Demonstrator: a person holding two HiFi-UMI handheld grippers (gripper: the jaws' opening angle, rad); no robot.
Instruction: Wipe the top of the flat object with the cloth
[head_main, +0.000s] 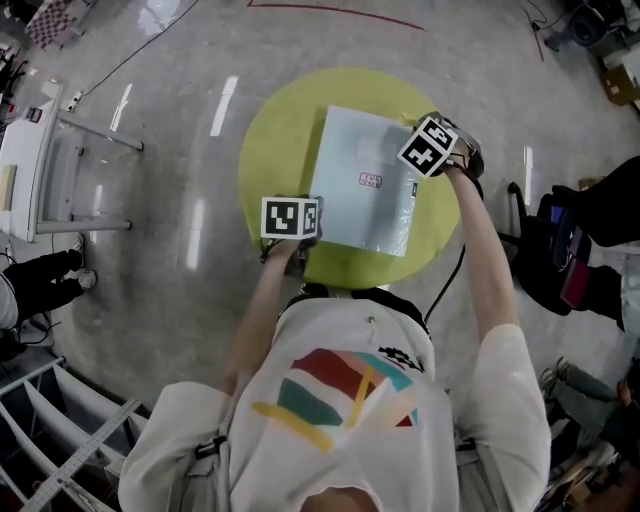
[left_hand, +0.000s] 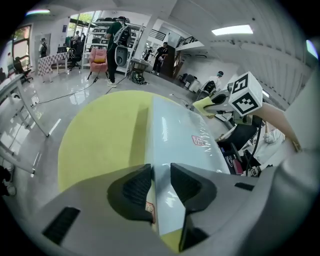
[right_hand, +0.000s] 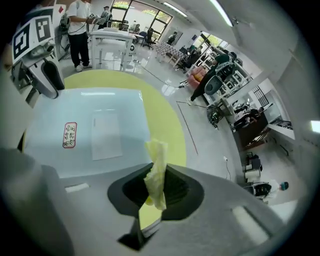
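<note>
A flat pale-blue box (head_main: 360, 210) with a small red label lies on a round yellow-green table (head_main: 275, 140). My left gripper (head_main: 303, 236) sits at the box's near-left corner. In the left gripper view its jaws (left_hand: 161, 175) close on the edge of the box (left_hand: 175, 140). My right gripper (head_main: 418, 135) is at the far-right corner of the box, shut on a crumpled yellow cloth (right_hand: 156, 165) that sticks up between its jaws (right_hand: 159, 175). The cloth (left_hand: 205, 106) hangs just above the box's top at that corner.
A white desk (head_main: 30, 170) stands on the grey floor at the left. Dark bags and a chair (head_main: 570, 250) crowd the right side. A black cable runs off the table's right edge. Someone's shoes (head_main: 60, 275) are at the far left.
</note>
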